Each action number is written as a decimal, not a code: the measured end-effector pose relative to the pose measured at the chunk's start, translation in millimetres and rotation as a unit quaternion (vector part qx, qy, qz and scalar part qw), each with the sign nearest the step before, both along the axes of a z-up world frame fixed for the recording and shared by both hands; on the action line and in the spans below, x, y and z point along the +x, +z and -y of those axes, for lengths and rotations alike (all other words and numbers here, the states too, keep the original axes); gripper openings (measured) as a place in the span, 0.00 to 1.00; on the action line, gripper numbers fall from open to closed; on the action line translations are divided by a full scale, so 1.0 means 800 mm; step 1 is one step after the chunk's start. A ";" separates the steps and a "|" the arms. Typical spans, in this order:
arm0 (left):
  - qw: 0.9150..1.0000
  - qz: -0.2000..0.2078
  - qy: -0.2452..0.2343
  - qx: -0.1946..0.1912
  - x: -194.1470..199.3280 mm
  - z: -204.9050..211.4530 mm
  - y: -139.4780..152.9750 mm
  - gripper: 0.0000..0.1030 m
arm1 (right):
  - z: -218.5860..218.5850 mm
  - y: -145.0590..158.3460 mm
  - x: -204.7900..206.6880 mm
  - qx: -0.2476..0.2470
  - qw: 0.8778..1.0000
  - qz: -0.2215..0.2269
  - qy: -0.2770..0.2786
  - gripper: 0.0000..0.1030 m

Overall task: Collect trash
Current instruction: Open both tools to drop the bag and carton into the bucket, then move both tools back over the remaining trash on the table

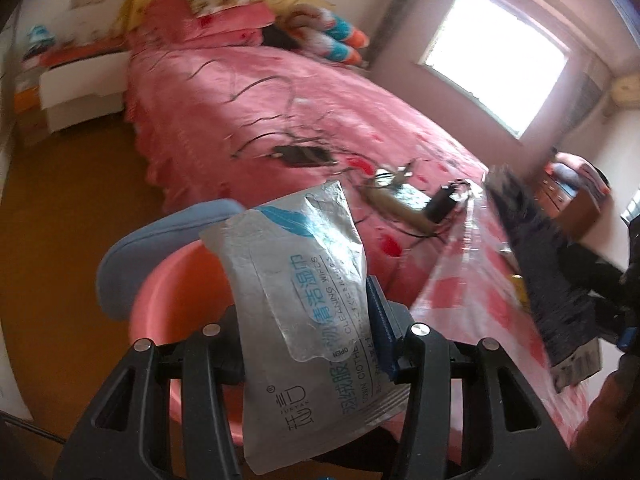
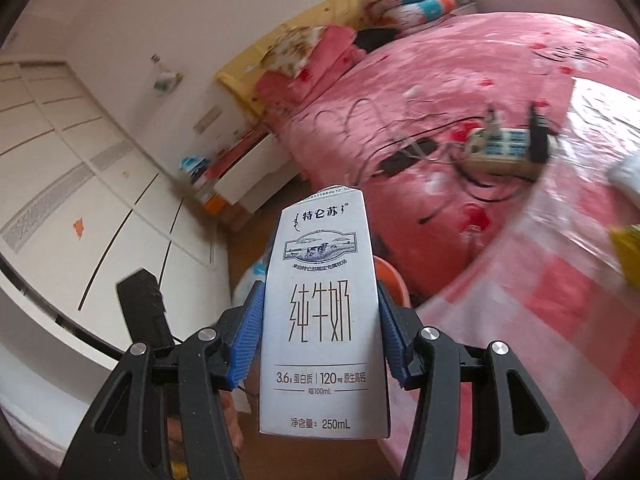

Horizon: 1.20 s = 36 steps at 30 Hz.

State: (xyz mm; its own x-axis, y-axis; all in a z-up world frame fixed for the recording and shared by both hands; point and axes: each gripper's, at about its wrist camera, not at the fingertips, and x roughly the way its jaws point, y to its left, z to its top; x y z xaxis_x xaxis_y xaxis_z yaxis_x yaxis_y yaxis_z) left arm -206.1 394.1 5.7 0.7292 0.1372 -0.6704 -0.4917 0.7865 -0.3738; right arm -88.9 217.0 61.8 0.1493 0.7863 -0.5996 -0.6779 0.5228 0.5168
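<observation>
A: Hidden or unclear?
B: Left gripper: its left pad is covered by the wipes packet it clamps; only the right blue pad shows. Pink basin lies just beyond, partly behind the packet. The dark object at far right is blurred, possibly a brush.

A: Counts?
B: One packet, one milk carton, one basin, one power strip on the bed.

A: Differences between views?
B: Only the right wrist view shows the right gripper squeezing the upright carton between both pads, with the wardrobe at left.
</observation>
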 end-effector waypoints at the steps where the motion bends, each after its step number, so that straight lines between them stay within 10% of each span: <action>1: 1.000 -0.003 0.004 -0.003 0.001 -0.005 -0.004 0.49 | -0.013 -0.003 0.000 0.001 1.000 -0.002 0.006 0.53; 4: 1.000 -0.018 0.022 0.000 -0.001 -0.017 -0.019 0.53 | -0.050 -0.019 0.005 -0.003 1.000 -0.020 0.023 0.54; 7: 0.998 -0.042 0.041 0.000 -0.002 -0.030 -0.037 0.73 | -0.067 -0.038 0.014 -0.025 0.999 -0.030 -0.001 0.81; 24: 0.998 -0.058 0.020 0.029 -0.012 -0.022 -0.034 0.78 | 0.043 -0.027 0.006 -0.080 0.987 0.034 -0.133 0.88; 36: 0.998 0.006 -0.062 0.001 0.004 0.025 -0.003 0.82 | 0.123 -0.025 -0.020 -0.108 0.970 0.056 -0.209 0.88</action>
State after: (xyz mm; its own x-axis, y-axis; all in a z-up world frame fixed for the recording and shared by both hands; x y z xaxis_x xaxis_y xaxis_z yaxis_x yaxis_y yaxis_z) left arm -203.3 374.3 3.5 0.7486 0.0459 -0.6614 -0.3853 0.8419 -0.3777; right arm -104.7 118.2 41.8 0.5016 0.5011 -0.7052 -0.4294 0.8519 0.2999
